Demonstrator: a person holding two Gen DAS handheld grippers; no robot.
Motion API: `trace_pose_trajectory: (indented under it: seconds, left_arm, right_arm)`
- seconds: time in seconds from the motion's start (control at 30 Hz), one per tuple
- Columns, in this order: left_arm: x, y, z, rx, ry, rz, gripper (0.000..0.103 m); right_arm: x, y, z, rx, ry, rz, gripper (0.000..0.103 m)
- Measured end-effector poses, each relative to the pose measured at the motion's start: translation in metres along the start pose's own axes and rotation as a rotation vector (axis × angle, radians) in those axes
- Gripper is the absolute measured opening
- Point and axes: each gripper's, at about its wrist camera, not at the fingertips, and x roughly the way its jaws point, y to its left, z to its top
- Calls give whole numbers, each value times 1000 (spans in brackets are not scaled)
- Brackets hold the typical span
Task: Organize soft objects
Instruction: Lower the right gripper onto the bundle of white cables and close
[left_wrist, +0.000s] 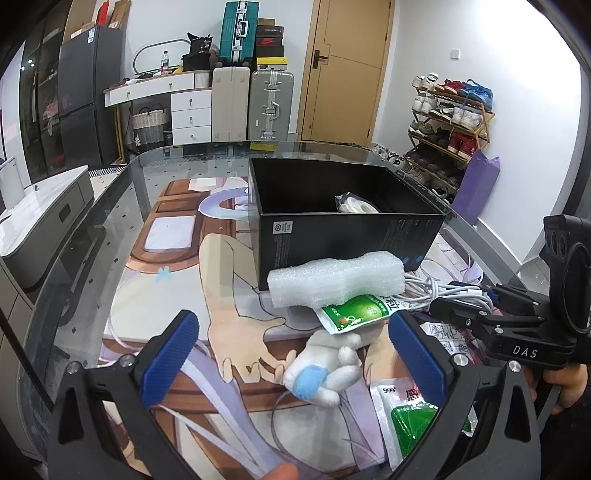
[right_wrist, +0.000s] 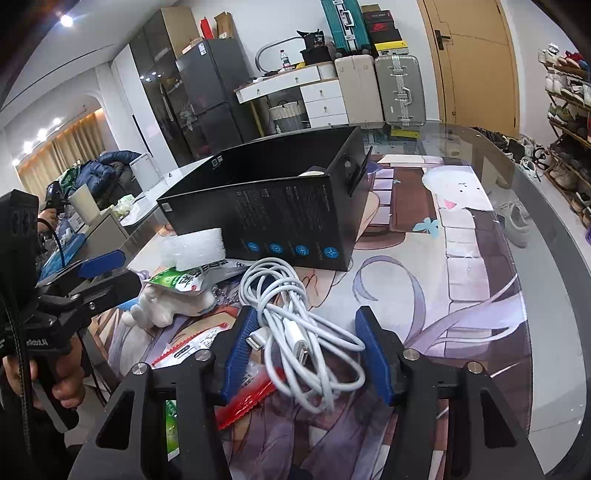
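Note:
A black open box (left_wrist: 343, 229) stands on the table with a white bagged item (left_wrist: 356, 205) inside. In front of it lie a white foam block (left_wrist: 336, 282), a green sachet (left_wrist: 356, 310) and a white plush toy with a blue patch (left_wrist: 325, 373). My left gripper (left_wrist: 295, 354) is open, its blue pads either side of the plush toy. My right gripper (right_wrist: 310, 354) is open around a coiled white cable (right_wrist: 295, 321). The box (right_wrist: 280, 214), foam (right_wrist: 195, 247), sachet (right_wrist: 177, 280) and plush (right_wrist: 166, 306) also show in the right wrist view.
More sachets lie by the grippers: a green and white one (left_wrist: 410, 413) and a red one (right_wrist: 247, 398). The glass table (right_wrist: 532, 236) has a printed mat and a curved edge. Suitcases, drawers and a shoe rack (left_wrist: 450, 125) stand beyond.

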Motion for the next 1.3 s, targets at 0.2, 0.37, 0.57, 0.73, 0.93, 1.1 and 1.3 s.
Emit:
trace_pose_trajectory:
  seconds: [0.2,0.37,0.57,0.73,0.93,1.1,1.3]
  left_arm:
    - [-4,-2,0,2,-3,0,103]
    - [-6,-5,-1,11,-2,-4,103]
    - [-5,-7,-4,14,6,-9,103]
    - [-5,-6,-4,9,8,-9,103]
    - [-5,-6,-4,10,10,-14,103]
    - [-4,-6,-4,10,11,-14,103]
    - [-5,-5,-4,11,10,-12,103]
  right_arm:
    - [-11,2,-1,0,-35,5,44]
    - [-14,5,0,-3,-43,13,44]
    - [-8,1,0,15,-19,-5,52]
    - [-2,7,2,-26,-9,-15,53]
    - [8,11,8,-61,17,-9,53]
    - [17,12,9,-91,28,-15,52]
    - [8,19,7,-120,-5,7,31]
